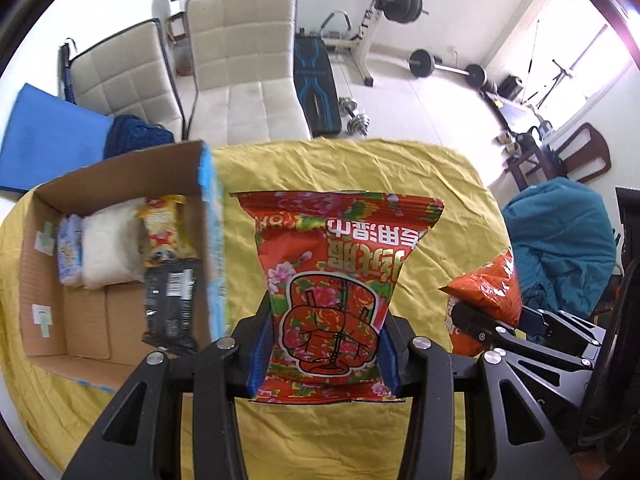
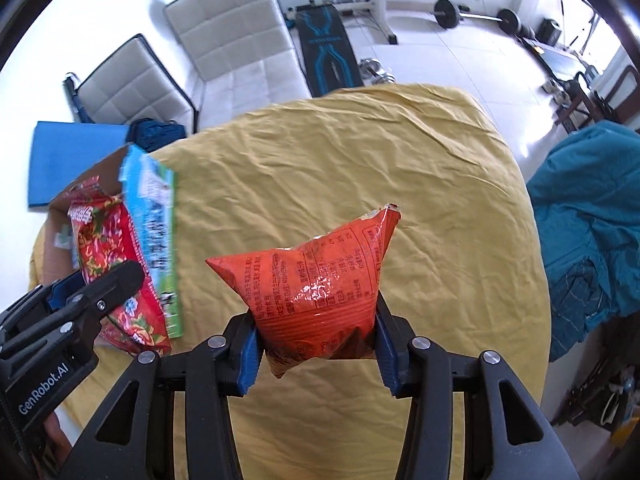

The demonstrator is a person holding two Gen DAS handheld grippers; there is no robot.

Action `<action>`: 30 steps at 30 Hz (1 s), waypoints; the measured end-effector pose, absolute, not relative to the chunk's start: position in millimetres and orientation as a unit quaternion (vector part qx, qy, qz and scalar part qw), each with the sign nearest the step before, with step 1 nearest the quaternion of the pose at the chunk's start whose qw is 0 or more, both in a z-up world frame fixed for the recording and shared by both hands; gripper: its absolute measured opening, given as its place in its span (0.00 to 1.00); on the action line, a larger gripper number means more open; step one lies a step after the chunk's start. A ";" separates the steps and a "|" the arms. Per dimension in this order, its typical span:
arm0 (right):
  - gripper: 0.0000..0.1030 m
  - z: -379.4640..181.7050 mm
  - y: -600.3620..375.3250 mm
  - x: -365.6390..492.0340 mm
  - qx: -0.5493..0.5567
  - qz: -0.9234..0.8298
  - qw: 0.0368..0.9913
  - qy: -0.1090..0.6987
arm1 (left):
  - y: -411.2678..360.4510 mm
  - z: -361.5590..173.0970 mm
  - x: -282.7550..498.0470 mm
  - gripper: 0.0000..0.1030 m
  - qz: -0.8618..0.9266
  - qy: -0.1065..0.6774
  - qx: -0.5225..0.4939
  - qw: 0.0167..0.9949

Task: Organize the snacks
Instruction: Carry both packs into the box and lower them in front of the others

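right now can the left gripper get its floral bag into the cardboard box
Probably yes: the cardboard box sits open-topped just left of the left gripper, with bare floor beside the packs inside. The floral bag is clamped, nothing between.

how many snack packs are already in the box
4: a pale blue pack at left, a white pack, a yellow pack and a black pack nearer the right wall; others may be hidden.

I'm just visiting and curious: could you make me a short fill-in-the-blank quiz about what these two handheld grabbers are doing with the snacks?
1. The left gripper holds a red packet printed with ______.
2. The right gripper holds a plain ______ packet.
3. The cardboard box sits on a ______ cloth.
4. Inside the box, the black packet lies beside its ______ wall.

Missing words: flowers; orange; yellow; right
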State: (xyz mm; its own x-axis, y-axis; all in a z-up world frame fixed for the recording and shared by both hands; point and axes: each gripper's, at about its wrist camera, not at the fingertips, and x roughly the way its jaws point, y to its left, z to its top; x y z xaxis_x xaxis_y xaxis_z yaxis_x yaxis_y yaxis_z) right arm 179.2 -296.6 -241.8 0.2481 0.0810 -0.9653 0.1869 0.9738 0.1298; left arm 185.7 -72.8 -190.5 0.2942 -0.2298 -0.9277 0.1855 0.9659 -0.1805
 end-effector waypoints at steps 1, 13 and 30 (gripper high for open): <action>0.48 -236.2 -288.9 178.0 0.107 -0.030 0.785 0.609 | -64.6 -185.7 183.8 0.40 -0.127 0.576 -0.021 0.807; 0.48 -187.4 -180.0 184.6 0.091 0.040 0.807 0.581 | 35.8 -170.6 181.8 0.40 -0.078 0.552 -0.049 0.829; 0.48 -229.0 0.4 238.8 0.071 0.130 0.775 0.615 | 192.6 -219.4 214.2 0.40 -0.005 0.591 -0.069 0.804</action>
State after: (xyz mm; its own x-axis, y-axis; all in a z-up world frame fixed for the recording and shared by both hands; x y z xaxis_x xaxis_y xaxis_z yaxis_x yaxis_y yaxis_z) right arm 238.8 0.4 -229.0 0.2105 0.2888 -0.9340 -0.1140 0.9561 0.2699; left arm 214.2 192.6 -219.4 0.3011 -0.0902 -0.9493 -0.0731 0.9904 -0.1173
